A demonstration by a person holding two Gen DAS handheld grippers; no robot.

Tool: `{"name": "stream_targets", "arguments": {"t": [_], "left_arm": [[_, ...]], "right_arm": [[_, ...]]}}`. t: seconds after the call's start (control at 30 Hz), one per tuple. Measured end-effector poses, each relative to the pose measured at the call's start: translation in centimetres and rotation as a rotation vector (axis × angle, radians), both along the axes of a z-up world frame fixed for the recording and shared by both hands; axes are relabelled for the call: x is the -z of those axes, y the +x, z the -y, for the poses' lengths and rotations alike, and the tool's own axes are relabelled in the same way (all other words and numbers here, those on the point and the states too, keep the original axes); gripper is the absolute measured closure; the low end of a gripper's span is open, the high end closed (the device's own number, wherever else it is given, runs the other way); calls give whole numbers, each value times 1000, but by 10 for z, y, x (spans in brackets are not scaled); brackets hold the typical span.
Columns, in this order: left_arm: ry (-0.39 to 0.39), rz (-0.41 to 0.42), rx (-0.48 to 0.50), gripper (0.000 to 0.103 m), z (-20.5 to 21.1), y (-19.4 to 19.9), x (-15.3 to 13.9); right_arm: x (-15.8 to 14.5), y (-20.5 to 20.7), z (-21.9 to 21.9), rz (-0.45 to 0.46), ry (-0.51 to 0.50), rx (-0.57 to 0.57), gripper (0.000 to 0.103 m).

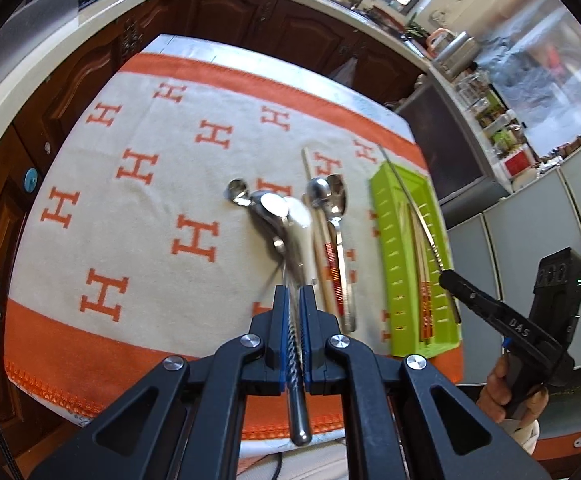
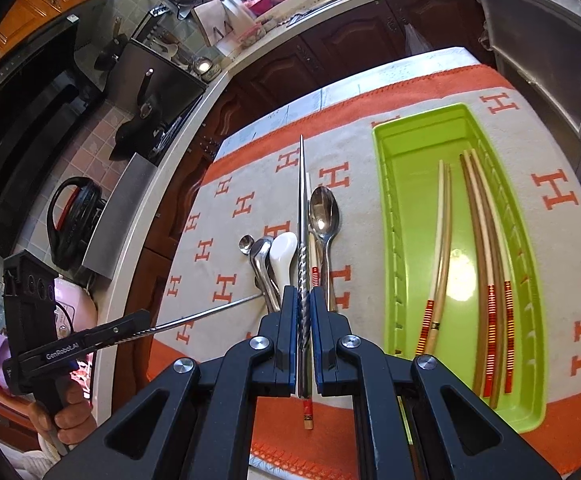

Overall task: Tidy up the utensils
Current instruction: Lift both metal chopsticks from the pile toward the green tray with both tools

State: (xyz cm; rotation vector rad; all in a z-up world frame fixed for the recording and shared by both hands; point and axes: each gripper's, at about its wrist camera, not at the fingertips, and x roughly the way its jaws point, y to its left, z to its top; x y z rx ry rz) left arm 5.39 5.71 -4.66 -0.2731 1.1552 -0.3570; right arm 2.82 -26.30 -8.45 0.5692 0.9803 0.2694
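Note:
My left gripper (image 1: 293, 292) is shut on a metal chopstick (image 1: 295, 352) with a twisted handle, above the spoons. In the right wrist view the left gripper (image 2: 146, 318) sits far left, its chopstick (image 2: 210, 312) pointing at the spoons. My right gripper (image 2: 301, 292) is shut on a second metal chopstick (image 2: 301, 200), tip pointing away. From the left wrist view the right gripper (image 1: 446, 278) hovers over the green tray (image 1: 382, 240). The tray (image 2: 414, 220) holds several wooden chopsticks (image 2: 486, 280). On the cloth lie a white ceramic spoon (image 2: 284, 252), a large metal spoon (image 2: 323, 212), smaller metal spoons (image 2: 260, 256) and a wooden chopstick (image 2: 307, 412).
An orange and cream cloth (image 1: 130, 208) with H marks covers the table; its fringed near edge (image 1: 50, 388) is close to me. Dark wooden cabinets (image 1: 230, 16) and a counter stand beyond the far edge. A person's hand (image 1: 502, 392) grips each handle.

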Motion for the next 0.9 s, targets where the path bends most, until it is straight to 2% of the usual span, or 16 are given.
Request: {"name": "stream_targets", "arguments": {"t": [0.17,0.33,0.53,0.63,0.7,0.73,0.77,0.9], "left_arm": [[5,34,7,100,8,-2,-12],[57,4,8,103,6,1,1],[134,-159,15,103,-11,0,61],[140,-245,45,102,-15,0,95],[183,-254,56,100,-12,0,106],[200,-253,76,96,-9,0,111],[202,-252,93,85,-7,0,113],[234,-219,144,68,5,0,112]], "right_arm": [[-7,-13,17,15,5,29,98],[-10,-21,26,20,13,40,97],[-10,-24,28,24,19,40,97],[-11,-22,26,22,18,33,97],[-11,-22,25,21,15,23,97],[-12,-22,24,20,15,21,97],[-11,-20,21,19,15,17,97],[-8,-19,17,13,15,12,97]]}}
